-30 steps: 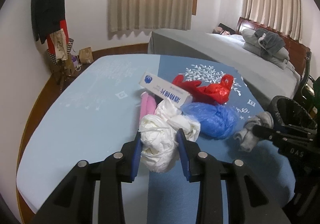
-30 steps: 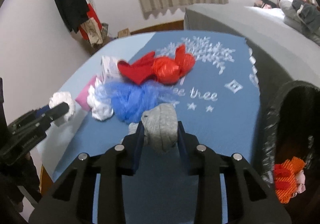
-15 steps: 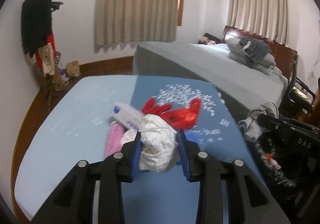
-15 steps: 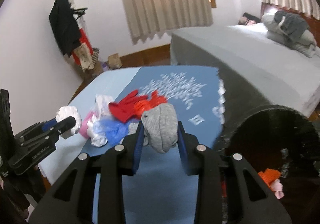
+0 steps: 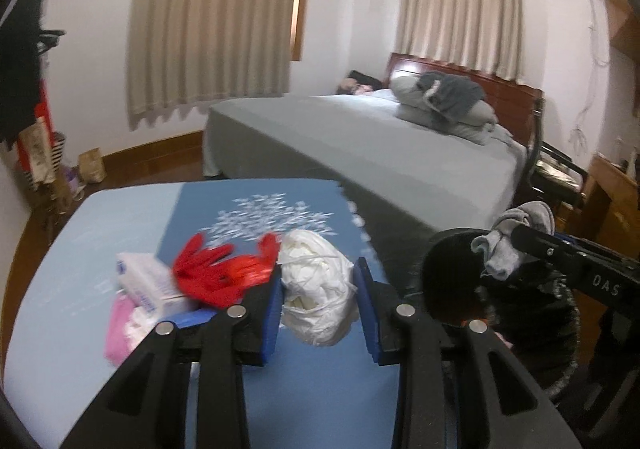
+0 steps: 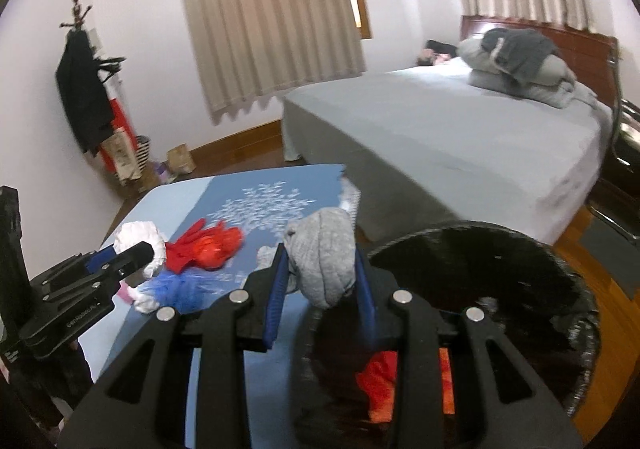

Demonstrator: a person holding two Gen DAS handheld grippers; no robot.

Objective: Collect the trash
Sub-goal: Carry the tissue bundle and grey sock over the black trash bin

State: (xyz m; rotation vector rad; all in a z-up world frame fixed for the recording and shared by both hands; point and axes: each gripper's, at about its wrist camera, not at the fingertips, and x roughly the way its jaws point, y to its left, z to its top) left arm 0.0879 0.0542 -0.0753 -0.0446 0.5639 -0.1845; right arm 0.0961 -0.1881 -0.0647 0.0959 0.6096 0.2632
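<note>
My left gripper (image 5: 318,301) is shut on a crumpled white plastic bag (image 5: 316,289), held above the blue table (image 5: 88,249). My right gripper (image 6: 320,277) is shut on a rolled grey cloth (image 6: 326,255), raised over the near rim of a black-lined bin (image 6: 500,289) to the right of the table. Red and orange scraps (image 6: 384,381) lie inside the bin. On the table lie a red glove (image 5: 212,269), a white box (image 5: 148,281), a pink item (image 5: 120,325) and a blue plastic bag (image 6: 188,289). The left wrist view also shows the right gripper (image 5: 520,245) with its grey cloth (image 5: 508,245).
A grey bed (image 5: 400,153) with folded bedding (image 5: 444,105) stands beyond the table. A coat rack (image 6: 88,97) with dark clothes stands at the left wall, with bags (image 6: 180,161) on the wooden floor. A dark chair (image 5: 556,173) sits at the right.
Both grippers have risen from the table and swung right toward the bin, each still holding its item. The table pile has dropped lower left in both views.
</note>
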